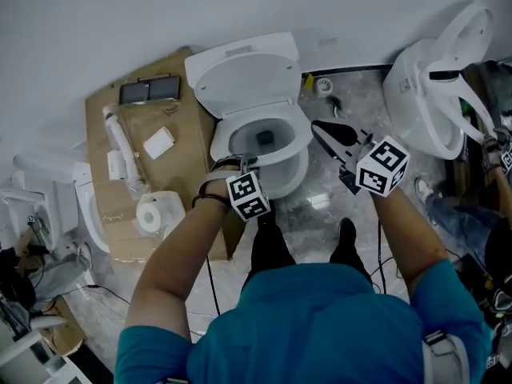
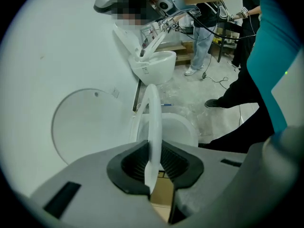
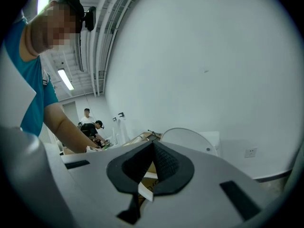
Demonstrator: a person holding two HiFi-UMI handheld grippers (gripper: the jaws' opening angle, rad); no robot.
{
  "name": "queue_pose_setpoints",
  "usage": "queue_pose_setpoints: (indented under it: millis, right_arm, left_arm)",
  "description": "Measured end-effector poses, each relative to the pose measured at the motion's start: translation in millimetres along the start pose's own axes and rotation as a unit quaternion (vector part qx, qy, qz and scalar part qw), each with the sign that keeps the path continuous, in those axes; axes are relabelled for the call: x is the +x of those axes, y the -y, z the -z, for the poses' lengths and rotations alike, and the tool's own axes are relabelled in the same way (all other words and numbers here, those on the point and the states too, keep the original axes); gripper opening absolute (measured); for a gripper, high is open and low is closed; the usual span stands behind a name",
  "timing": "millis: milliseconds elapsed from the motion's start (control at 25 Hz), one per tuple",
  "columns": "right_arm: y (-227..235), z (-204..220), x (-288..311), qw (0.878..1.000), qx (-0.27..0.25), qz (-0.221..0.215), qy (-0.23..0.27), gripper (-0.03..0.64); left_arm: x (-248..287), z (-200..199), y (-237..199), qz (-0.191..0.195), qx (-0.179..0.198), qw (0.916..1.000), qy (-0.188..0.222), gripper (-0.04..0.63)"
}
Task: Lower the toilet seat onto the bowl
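1. Left gripper (image 1: 244, 165) (image 2: 153, 160): jaws narrow, pads clamped on the front edge of the white plastic ring-shaped toilet seat (image 2: 153, 122) (image 1: 301, 134).
2. Seat stands tilted, off the white porcelain bowl (image 1: 288, 178). The round white lid (image 1: 244, 74) (image 2: 85, 127) is up against the wall. Lowering looks partway done.
3. Right gripper (image 1: 318, 128) (image 3: 152, 163): jaws together, nothing in them, held off to the bowl's right.
4. Risk: the bite is thin and on smooth plastic. If it slips, the seat likely drops and slams on the rim.
5. Risk: holding on all the way down could trap the lower jaw between seat and bowl.
6. Risk: the lid, if jolted, might follow the seat down.
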State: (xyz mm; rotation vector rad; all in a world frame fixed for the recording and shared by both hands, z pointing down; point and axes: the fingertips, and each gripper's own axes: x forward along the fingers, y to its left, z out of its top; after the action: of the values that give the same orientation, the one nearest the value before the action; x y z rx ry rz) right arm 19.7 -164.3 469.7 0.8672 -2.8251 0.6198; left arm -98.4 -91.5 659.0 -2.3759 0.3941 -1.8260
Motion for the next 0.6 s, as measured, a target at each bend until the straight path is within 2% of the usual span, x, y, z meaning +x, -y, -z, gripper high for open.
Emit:
queue_pose_setpoints:
  millis: [160, 280, 600]
  right_arm:
    - [4.2, 23.8, -13.8, 0.999, -0.014, -0.036, -0.02, -0.003]
    - [4.5, 44.2, -22.1, 0.999, -0.013, -0.047, -0.024, -0.003]
    - [-2.4, 77.6, -23.5, 0.997, -0.008, -0.071, -0.024, -0.003]
  left_arm:
    - [7.4, 2.5, 16.0, -0.026, -0.015, 0.9994, -0.018, 0.061]
    - [13.3, 4.8, 29.3, -0.039, -0.026, 0.9985, -0.029, 0.063]
    - [34.3, 13.6, 71.3, -0.042, -0.029, 0.9971, -0.057, 0.077]
